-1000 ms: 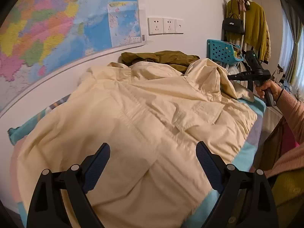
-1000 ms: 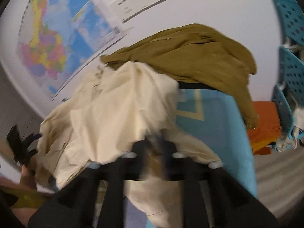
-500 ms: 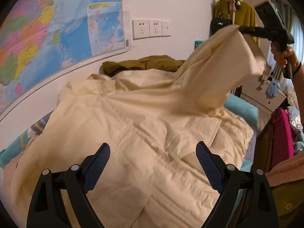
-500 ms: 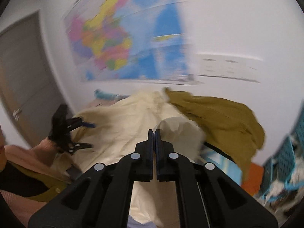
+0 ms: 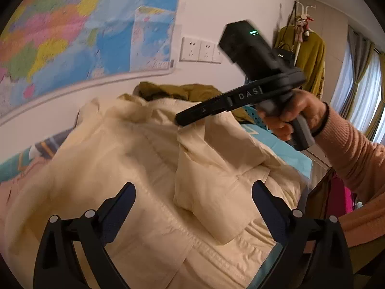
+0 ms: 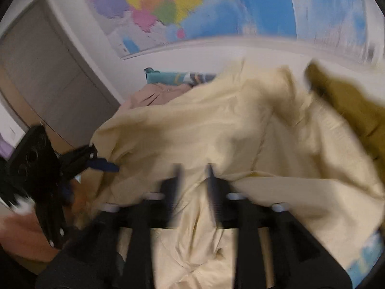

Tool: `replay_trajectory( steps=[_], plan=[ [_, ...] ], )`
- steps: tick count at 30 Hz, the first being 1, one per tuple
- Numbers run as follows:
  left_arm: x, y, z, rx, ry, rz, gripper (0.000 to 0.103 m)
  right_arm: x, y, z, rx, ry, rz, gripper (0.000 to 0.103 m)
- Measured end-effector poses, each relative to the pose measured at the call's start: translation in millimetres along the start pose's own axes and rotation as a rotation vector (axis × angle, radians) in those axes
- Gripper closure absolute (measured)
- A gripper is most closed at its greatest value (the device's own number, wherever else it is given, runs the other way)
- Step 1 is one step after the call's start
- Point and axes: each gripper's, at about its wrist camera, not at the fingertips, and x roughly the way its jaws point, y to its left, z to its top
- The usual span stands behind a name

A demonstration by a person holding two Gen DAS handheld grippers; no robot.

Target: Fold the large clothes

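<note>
A large cream jacket lies spread on the bed; it also fills the right wrist view. My left gripper is open and empty, hovering over the jacket's near part. My right gripper has its jaws partly apart with cream cloth between and below them; the view is blurred. In the left wrist view the right gripper sits above the folded-over sleeve, its tip touching the cloth. The left gripper shows at the left of the right wrist view.
An olive garment lies by the wall behind the jacket. A map and wall sockets are on the wall. The teal bed cover shows at the right. A coat rack stands at the far right.
My right gripper swung the sleeve up and over, then down across the jacket's middle. Its jaws, shut half a second ago, now stand partly apart. The left gripper stayed open.
</note>
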Motion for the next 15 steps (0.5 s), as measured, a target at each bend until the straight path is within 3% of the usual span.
replay_trajectory(
  steps=[4,8,11,15],
  plan=[
    [3.5,2.5,-5.8,-0.011,0.031,-0.017,0.009,-17.5,-13.0,-5.0,0.016,-0.074,0.002,0.055],
    [20.5,-16.9,-9.6,0.04,0.061,-0.068,0.009,-69.1,-42.1,-31.6,0.094,-0.21,-0.019,0.047],
    [38.7,-36.3,-10.1,0.112,0.09,-0.082,0.009,-73.9,-52.9,-65.1,0.13,-0.173,0.043,0.046],
    [59.4,-46.8,-14.7,0.15,0.139,-0.088,0.009,-48.3,-40.5,-107.4,0.111,-0.082,0.082,0.046]
  ],
)
